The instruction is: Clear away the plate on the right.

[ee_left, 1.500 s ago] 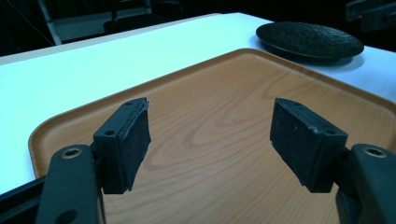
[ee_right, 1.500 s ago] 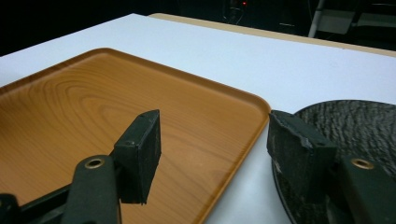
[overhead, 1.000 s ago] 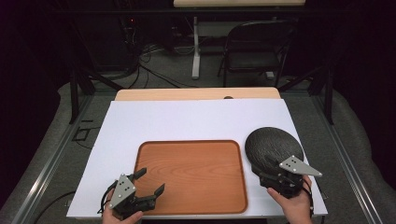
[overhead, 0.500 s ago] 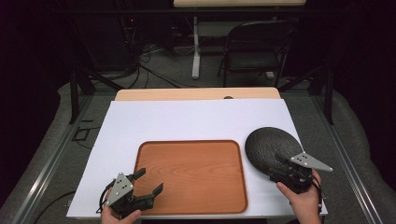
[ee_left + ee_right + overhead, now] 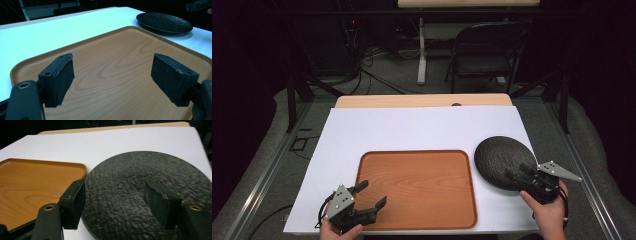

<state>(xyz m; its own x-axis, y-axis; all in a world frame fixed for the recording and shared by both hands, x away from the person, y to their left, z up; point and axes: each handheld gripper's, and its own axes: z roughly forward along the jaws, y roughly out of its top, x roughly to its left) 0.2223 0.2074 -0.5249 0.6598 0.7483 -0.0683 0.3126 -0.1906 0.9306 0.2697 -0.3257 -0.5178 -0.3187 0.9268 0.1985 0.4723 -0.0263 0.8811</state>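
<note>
On the white-covered table (image 5: 412, 130) in a dark room with a folding chair (image 5: 484, 50) behind, the wooden tray (image 5: 417, 187) lies beside a black plate (image 5: 502, 160), left gripper (image 5: 369, 196) spread over the tray's near corner, right gripper (image 5: 524, 172) released above the plate's edge.

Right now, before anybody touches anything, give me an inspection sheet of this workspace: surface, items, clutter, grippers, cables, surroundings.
Surface: white sheet over a light wooden table.
Items: rectangular wood-grain tray, empty; round black textured plate flat on the sheet, just right of the tray.
Clutter: nothing seen.
Grippers: left gripper open, jaws over the tray's near left corner; right gripper open, jaws over the plate's near edge, gripping nothing.
Cables: tangled leads on the floor beyond the table.
Surroundings: dark folding chair and a table leg behind; dark room.
</note>
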